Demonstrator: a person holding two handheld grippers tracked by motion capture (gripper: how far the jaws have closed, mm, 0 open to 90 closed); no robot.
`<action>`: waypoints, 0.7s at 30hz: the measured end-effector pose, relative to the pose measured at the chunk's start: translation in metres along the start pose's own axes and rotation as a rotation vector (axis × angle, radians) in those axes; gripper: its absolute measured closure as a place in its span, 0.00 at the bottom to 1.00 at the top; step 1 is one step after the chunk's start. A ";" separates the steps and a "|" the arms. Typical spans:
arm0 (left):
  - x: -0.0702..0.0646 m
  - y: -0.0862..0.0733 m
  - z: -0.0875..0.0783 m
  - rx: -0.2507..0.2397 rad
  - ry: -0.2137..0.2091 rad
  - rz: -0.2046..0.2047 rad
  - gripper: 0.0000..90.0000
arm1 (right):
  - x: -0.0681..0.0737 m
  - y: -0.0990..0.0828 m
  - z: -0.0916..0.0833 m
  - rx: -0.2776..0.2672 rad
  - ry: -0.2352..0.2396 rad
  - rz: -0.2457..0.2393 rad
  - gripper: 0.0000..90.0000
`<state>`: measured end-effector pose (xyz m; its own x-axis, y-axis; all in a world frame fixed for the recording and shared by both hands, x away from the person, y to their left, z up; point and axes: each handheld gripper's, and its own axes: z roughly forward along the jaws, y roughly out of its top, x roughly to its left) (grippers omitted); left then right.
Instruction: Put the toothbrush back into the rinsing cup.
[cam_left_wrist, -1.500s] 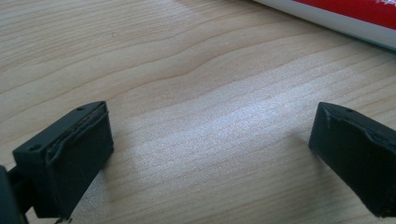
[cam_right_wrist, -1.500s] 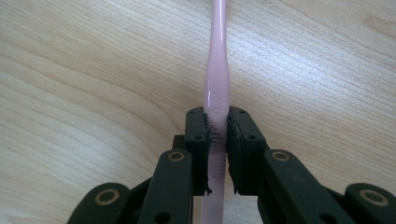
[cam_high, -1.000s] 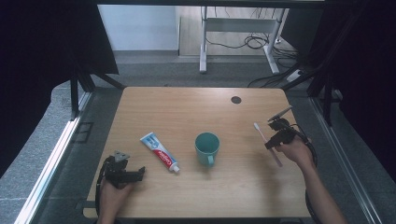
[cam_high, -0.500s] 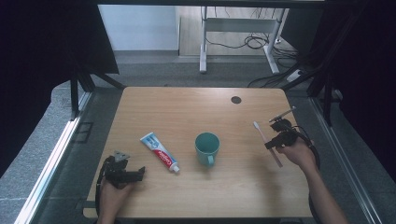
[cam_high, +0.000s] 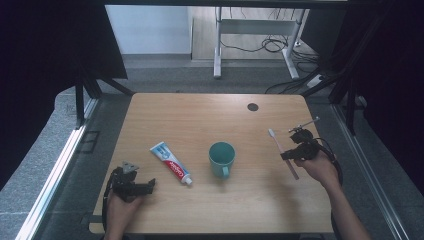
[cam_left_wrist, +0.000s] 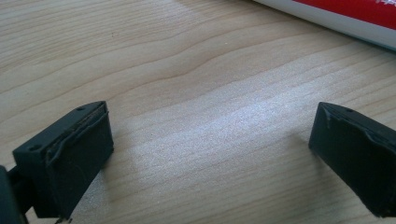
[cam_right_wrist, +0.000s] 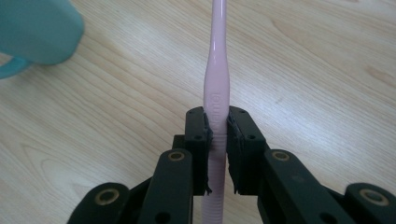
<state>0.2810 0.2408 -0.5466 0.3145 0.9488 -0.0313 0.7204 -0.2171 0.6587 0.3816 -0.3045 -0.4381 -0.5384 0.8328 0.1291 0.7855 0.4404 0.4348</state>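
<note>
Now, step in hand: the right claw (cam_right_wrist: 217, 135) pinches a pink toothbrush (cam_right_wrist: 217, 84) by the middle of its handle, pads pressed on both sides; my reading is that it is bound for the teal mug (cam_high: 222, 157).
Toothbrush, where: in the high view the toothbrush (cam_high: 283, 152) lies slantwise in the right claw (cam_high: 289, 155) over the right part of the surface (cam_high: 200, 120), bristle end pointing away from the person, well apart from the mug.
Left claw: the left claw (cam_left_wrist: 210, 154) is spread wide with bare wood between its pads, low over the near left corner; in the high view the left claw (cam_high: 145, 186) sits just short of the toothpaste tube (cam_high: 171, 163).
Doing it well: I would tip the brush towards upright before reaching the mug, so one end enters the mouth cleanly; a slanted brush could catch the rim and tip the mug.
Grip: the hold is near mid-handle and looks square, so the brush should not swing; release only once its lower end is inside.
Open room: the stretch between brush and mug is bare wood, with nothing to snag.
Edges: the right hand (cam_high: 320, 170) works close to the right edge of the surface, so the move should go inward, towards the middle; the dark round grommet (cam_high: 252, 106) far back is out of the way.
Handle side: the mug's handle faces the near edge, away from the approach.
</note>
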 end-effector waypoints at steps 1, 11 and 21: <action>0.000 0.000 0.000 0.000 0.000 0.000 0.00 | 0.001 -0.001 0.000 -0.008 0.004 -0.005 0.87; 0.000 0.000 0.000 0.002 0.000 0.002 0.00 | 0.010 -0.005 0.000 -0.070 0.026 -0.045 0.87; 0.000 0.000 0.000 0.002 0.001 0.002 0.00 | 0.023 -0.009 0.000 -0.171 0.058 -0.083 0.87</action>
<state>0.2810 0.2410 -0.5465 0.3153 0.9485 -0.0296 0.7209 -0.2191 0.6575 0.3623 -0.2888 -0.4390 -0.6200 0.7728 0.1353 0.6768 0.4396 0.5906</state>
